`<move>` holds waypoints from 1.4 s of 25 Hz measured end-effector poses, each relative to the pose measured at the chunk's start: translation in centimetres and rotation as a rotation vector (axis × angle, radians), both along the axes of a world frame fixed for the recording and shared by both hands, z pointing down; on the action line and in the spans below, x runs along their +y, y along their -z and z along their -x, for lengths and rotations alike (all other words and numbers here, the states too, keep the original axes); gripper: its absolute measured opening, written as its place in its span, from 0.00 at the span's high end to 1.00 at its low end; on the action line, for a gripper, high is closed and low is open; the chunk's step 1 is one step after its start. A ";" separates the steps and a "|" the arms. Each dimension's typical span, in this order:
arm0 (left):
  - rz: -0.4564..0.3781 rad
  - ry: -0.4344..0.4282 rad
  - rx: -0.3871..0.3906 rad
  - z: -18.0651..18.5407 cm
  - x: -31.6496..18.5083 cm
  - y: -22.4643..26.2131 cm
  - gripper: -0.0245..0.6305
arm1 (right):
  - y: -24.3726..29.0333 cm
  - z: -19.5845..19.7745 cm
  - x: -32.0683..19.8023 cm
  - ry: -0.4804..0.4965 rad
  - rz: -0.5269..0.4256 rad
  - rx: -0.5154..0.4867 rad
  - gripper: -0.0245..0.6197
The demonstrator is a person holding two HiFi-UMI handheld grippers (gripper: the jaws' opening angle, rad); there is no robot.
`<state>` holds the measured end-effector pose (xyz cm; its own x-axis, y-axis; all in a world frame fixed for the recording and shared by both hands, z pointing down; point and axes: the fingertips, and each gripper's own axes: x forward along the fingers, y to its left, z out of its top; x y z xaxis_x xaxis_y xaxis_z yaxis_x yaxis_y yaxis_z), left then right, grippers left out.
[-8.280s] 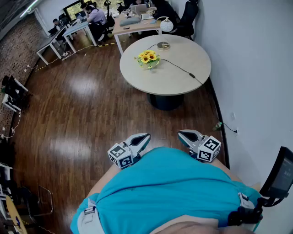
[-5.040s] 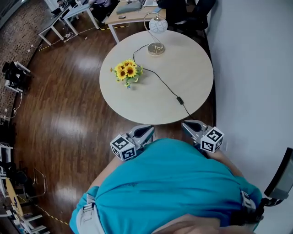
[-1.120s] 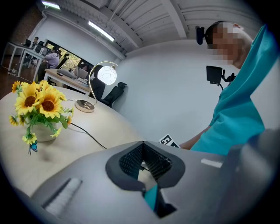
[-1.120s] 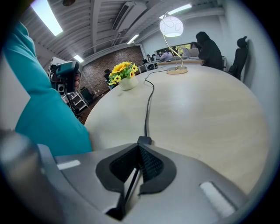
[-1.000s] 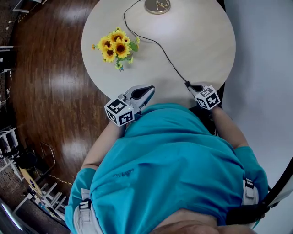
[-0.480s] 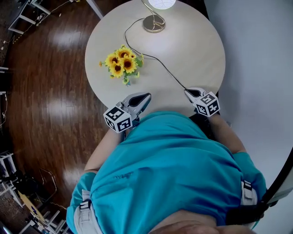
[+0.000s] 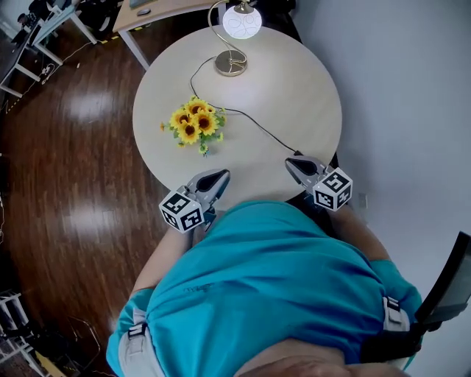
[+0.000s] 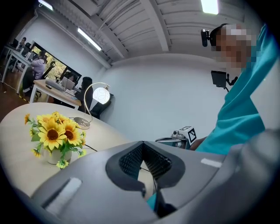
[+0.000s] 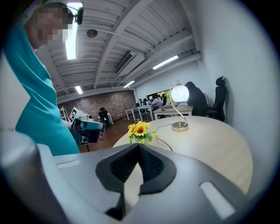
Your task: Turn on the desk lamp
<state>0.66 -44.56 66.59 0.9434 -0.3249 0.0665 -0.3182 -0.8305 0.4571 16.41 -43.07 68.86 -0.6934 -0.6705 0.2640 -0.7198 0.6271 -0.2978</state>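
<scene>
The desk lamp stands at the far side of the round table (image 7: 309, 81): a brass base (image 7: 230, 65), a curved stem and a bright white globe (image 7: 241, 20). The globe (image 8: 101, 95) also glows in the left gripper view and the globe (image 9: 179, 93) in the right gripper view. The lamp's black cord (image 7: 254, 124) runs across the table to the tip of my right gripper (image 7: 290, 162), which is shut and holds nothing. My left gripper (image 7: 223, 174) is shut and holds nothing at the table's near edge. The cord's end is hidden under the right gripper.
A small vase of sunflowers (image 7: 193, 124) stands left of the cord. A white wall (image 7: 412, 110) runs close along the table's right side. Wooden floor (image 7: 66, 162) lies to the left. A desk (image 7: 158, 9) with people stands beyond the table.
I have come up to the table, and both grippers now rest at its near edge. The right tip stays at the cord's near end. The globe looks brighter than five seconds ago.
</scene>
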 end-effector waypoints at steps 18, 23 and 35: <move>-0.089 0.129 0.057 -10.4 24.3 10.5 0.93 | 18.5 -9.3 25.0 0.111 -0.418 -0.019 0.96; -0.121 0.096 0.013 -13.3 32.3 9.1 0.93 | 15.9 -10.2 32.1 0.152 -0.427 -0.039 0.96; -0.215 0.101 0.024 -3.4 40.2 8.0 0.93 | 13.7 -0.2 39.1 0.192 -0.429 -0.008 0.96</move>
